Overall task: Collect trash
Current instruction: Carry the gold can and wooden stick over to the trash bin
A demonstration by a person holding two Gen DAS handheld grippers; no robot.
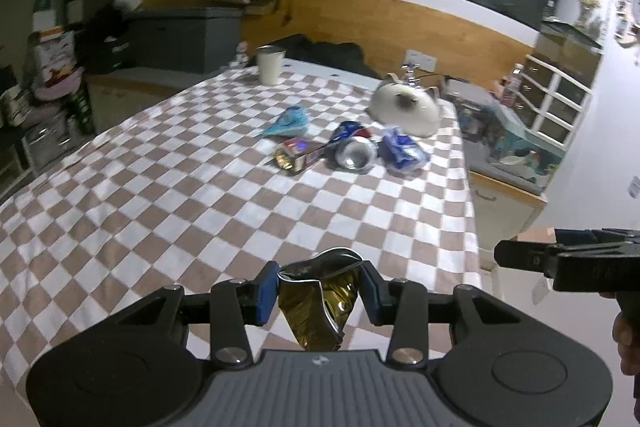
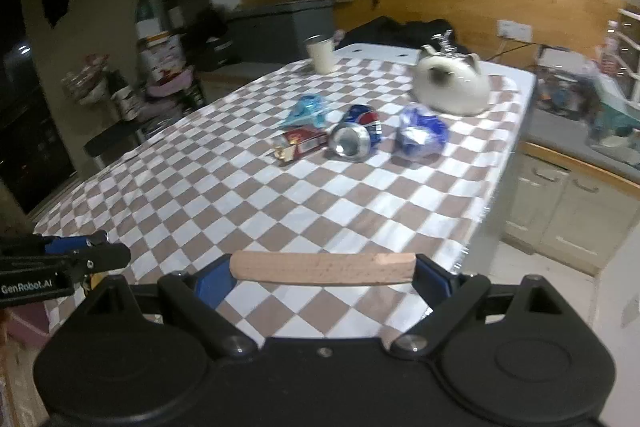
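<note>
Checkered brown-and-white cloth [image 1: 168, 195] covers the worktop in front of me, with a wood-panelled wall [image 1: 420, 27] behind it and pale cabinets [image 2: 568, 203] off to the right.

My left gripper [image 1: 320, 289] holds a crushed gold can [image 1: 320, 303], its blue pads [image 1: 267, 293] pressing the can from both sides. The can sits above the near edge of the worktop, clear of the cloth.

My right gripper [image 2: 322, 273] stands wide, clamped on a wooden stick [image 2: 322, 268] that lies crosswise between its blue pads [image 2: 212, 281], one pad at each end. In the left view this gripper [image 1: 520, 255] shows at the right edge, beyond the worktop's side, with part of my hand [image 1: 628, 343] below it.

More trash lies well ahead, near the far right part of the cloth. A crushed blue can [image 1: 354, 147] lies on its side with its round end toward me. Just left of it, touching or nearly so, is a red-and-gold packet [image 1: 296, 155]. A light blue wrapper [image 1: 288, 121] lies just behind the packet. A crumpled blue-and-white bag [image 1: 402, 149] sits just right of the can.

Behind the bag stands a white teapot [image 1: 404, 105], blurred. A pale cup [image 1: 271, 65] stands near the far edge, well apart from the trash.
</note>
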